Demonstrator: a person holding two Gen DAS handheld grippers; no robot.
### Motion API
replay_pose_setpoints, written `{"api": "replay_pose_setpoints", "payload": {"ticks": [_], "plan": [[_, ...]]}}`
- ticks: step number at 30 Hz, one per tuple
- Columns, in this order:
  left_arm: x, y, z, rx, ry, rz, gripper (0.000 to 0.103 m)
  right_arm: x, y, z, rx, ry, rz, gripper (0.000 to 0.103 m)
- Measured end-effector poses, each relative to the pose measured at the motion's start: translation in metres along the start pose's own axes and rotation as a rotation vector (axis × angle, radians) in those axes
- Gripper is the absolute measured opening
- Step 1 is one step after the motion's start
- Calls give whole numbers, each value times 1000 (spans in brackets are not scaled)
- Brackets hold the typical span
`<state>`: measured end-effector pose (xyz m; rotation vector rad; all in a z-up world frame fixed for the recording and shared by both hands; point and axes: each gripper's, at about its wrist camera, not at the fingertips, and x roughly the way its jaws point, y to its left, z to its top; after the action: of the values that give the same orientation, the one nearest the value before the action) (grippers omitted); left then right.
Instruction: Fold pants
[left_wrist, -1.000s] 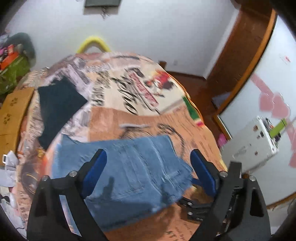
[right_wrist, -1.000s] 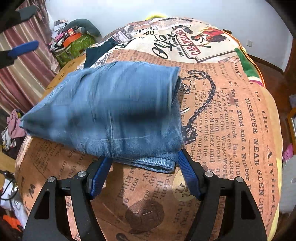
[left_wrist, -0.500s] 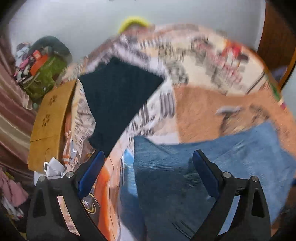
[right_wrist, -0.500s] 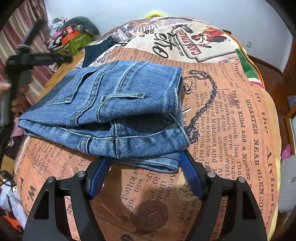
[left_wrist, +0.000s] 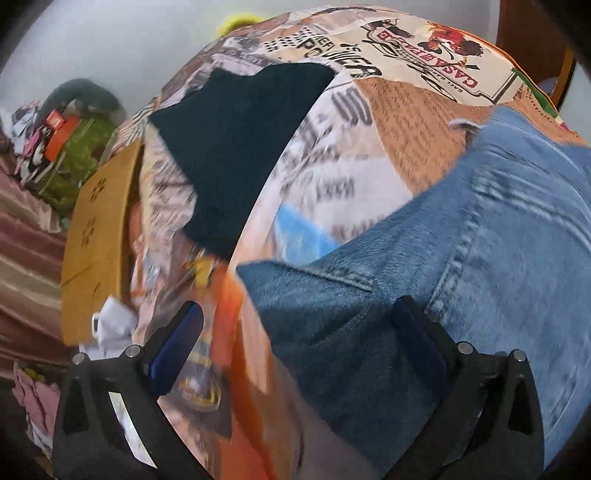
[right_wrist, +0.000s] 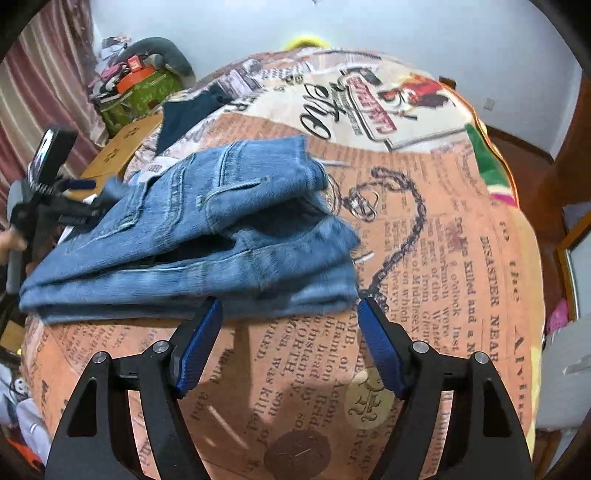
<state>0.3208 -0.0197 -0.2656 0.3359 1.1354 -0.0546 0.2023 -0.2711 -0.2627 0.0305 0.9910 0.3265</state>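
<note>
Bed (right_wrist: 461, 266): largest item, fills both views. Newsprint-pattern cover, orange/cream, big black lettering, chain graphic right of ctr in right wrist view. Also in left wrist view (left_wrist: 402, 122).

Wall (right_wrist: 369, 26): plain, pale, behind bed.

Curtain (right_wrist: 40, 85): striped maroon, far left, right wrist view.

Jeans (right_wrist: 207, 229): blue denim, folded into a layered stack, lying on bed left of ctr. Pocket and seams face up; top layer sits loose over lower layers, right end lifted a little w/ dark gap under it. Near edge just beyond right gripper's tips. In left wrist view (left_wrist: 461, 280) fills lower right, blurred.

Dark cloth (left_wrist: 243, 147): flat on bed beyond jeans, apart from them, near bed's left edge. Partly seen in right wrist view (right_wrist: 184, 114).

Board (left_wrist: 99, 229): tan, cut-out flower marks, beside bed's left edge.

Green box (right_wrist: 144, 92): off bed at back left, orange and misc. items piled on top.

Right gripper (right_wrist: 290, 334): blue pads wide apart, nothing between them, low over bare cover just short of jeans' near edge. No contact seen.

Left gripper (left_wrist: 295, 332): fingers spread wide. Right finger over denim at jeans' corner, left finger over bare cover. Whether touching cloth: can't tell, blur. In right wrist view (right_wrist: 79, 201) at jeans' far left end, small, detail unclear.
</note>
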Motion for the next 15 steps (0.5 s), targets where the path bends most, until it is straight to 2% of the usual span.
{"api": "replay_pose_setpoints", "payload": {"ticks": [4,6,10,15], "plan": [[-24,3,-35,-24,34,-55,103,-19,9,-2,-5,-37,33,72],[-38,4,-53,-37,16,-63,103,-30,16,-4,-14,-59,46,72],[-56,8,-78,-110,26,-156,103,-45,32,-5,-21,-86,103,72],[-66,6,-81,-158,-5,-135,102,-50,65,-7,-72,-96,150,72]]}}
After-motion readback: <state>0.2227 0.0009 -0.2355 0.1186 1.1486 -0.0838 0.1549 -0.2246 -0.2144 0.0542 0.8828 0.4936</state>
